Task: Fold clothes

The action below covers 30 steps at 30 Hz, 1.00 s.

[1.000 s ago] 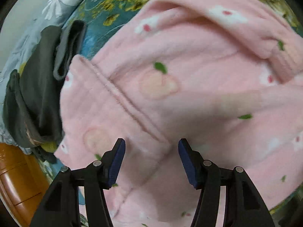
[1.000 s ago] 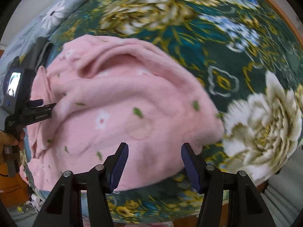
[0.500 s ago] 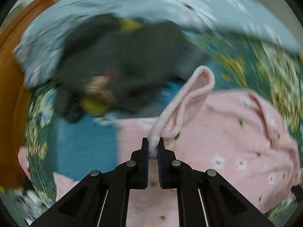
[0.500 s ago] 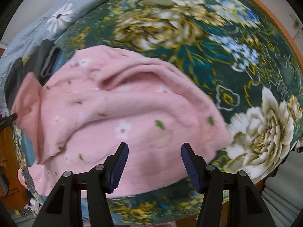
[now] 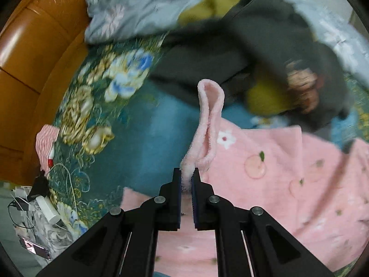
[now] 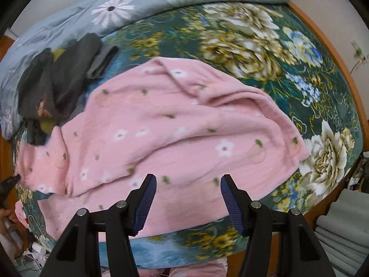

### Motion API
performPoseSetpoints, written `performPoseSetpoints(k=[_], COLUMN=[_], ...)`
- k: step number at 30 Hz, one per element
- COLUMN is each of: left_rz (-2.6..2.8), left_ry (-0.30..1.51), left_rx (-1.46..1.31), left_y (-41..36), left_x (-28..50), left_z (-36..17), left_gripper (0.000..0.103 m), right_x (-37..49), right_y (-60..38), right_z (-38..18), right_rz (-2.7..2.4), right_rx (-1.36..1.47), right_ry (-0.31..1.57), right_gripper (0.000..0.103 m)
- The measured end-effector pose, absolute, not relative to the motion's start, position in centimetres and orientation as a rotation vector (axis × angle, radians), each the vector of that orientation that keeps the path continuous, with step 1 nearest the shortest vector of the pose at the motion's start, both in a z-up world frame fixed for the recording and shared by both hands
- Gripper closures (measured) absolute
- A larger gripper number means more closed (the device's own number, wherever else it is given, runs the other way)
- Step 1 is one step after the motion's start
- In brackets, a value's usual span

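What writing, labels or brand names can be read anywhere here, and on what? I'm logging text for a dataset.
None can be read.
pink garment: only flower and peach prints, no lettering.
dark clothes: a blurred picture patch, no legible words.
phone screen on the floor: too small and blurred to read.

No readable text, labels, brands or numbers anywhere; the phone screen [image 5: 34, 247] on the floor is too small to read.

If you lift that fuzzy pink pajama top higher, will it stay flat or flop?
Probably flop: the pink pajama top already droops in a loop from the left gripper. Its fleece looks grippy, so slipping seems unlikely. It looks light, though bulky.
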<state>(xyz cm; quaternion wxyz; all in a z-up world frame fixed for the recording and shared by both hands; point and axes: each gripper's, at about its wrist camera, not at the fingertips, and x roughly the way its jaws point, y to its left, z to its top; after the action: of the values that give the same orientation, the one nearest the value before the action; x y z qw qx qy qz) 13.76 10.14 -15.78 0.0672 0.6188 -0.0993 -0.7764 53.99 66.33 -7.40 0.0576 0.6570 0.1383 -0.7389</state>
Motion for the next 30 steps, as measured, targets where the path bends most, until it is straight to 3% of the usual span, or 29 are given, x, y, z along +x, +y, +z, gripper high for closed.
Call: performPoseSetpoints(k=[4,10,18,25,30], left_rz=[-2.334,-2.53,-2.166,-2.133,-2.016], left_ry=[-0.317,-0.455,-0.176,-0.132,-0.222], left_rx=[1.879,1.619,1.88,1.872,1.842], left_y=[7.5,5.3,-2.7,-3.3,-4.3], left_x=[11.7,9.5,9.9,8.4,7.7], left_z=[-17.0,-12.5,-21.1,-20.2,-19.1], left_gripper=[0.096,0.096,0.096,0.095,0.095], right_x=[55.7,56.1,55.6,53.7,51.9], right_y=[62.8,60.4,61.1,63.7,65.1], right_z=[-6.7,-6.4,-5.8,-5.3,-4.7], right_rz=[-2.225,-2.223,-2.267,-2.347,-2.389], right_rx=[1.954,1.949,1.979,2.045,2.021], right_ry=[0.548,0.677,0.719,0.591,0.531], right_gripper=[0.041,0.041,0.041,0.041,0.041])
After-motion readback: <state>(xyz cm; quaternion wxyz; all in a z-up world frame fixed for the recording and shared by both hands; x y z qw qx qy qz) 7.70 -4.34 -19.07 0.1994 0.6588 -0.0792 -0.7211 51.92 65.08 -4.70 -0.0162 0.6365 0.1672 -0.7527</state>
